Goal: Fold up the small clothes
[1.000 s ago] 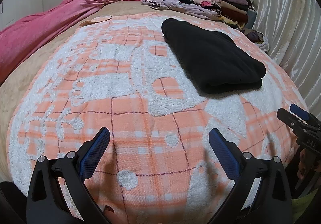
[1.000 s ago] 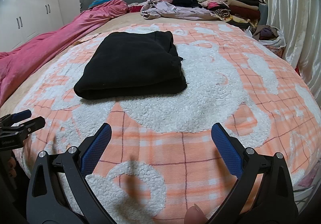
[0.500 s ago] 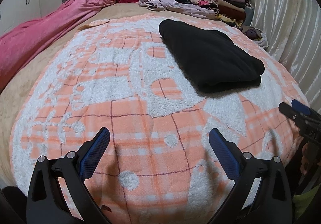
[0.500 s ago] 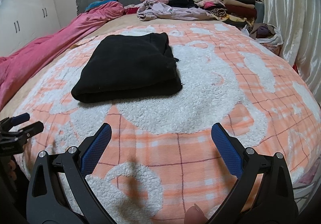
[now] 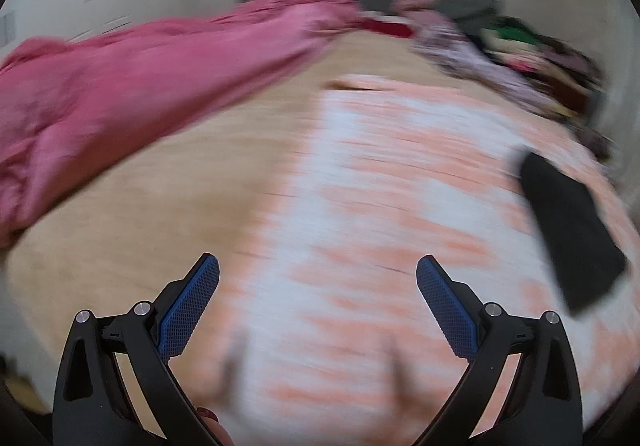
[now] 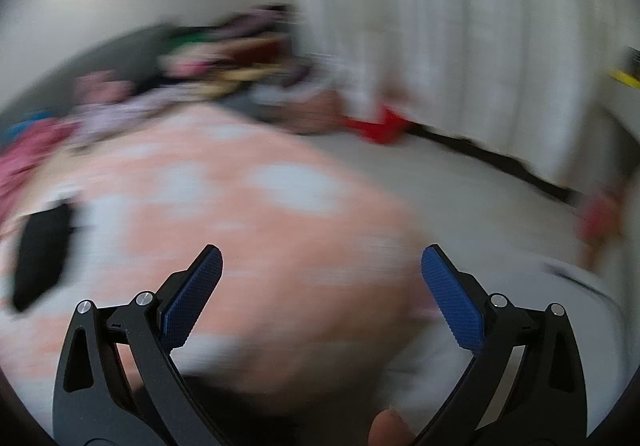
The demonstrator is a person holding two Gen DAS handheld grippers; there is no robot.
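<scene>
Both views are motion-blurred. A folded black garment (image 5: 568, 234) lies on the orange-and-white checked blanket (image 5: 384, 206), at the right edge of the left wrist view; it also shows at the left edge of the right wrist view (image 6: 40, 254). My left gripper (image 5: 318, 302) is open and empty above the blanket's left part, far from the garment. My right gripper (image 6: 322, 294) is open and empty above the blanket's right edge (image 6: 280, 206).
A pink duvet (image 5: 120, 86) lies along the bed's left side on a tan sheet (image 5: 180, 186). A pile of mixed clothes (image 5: 520, 58) sits at the headboard, also seen in the right wrist view (image 6: 224, 62). White curtains (image 6: 460, 26), grey floor (image 6: 460, 198) and a red object (image 6: 376, 126) lie to the right.
Both grippers have swung apart fast: the left view turned left toward the pink duvet, the right view turned right toward the curtains and floor. The black garment slid to each view's edge. Jaws stayed open.
</scene>
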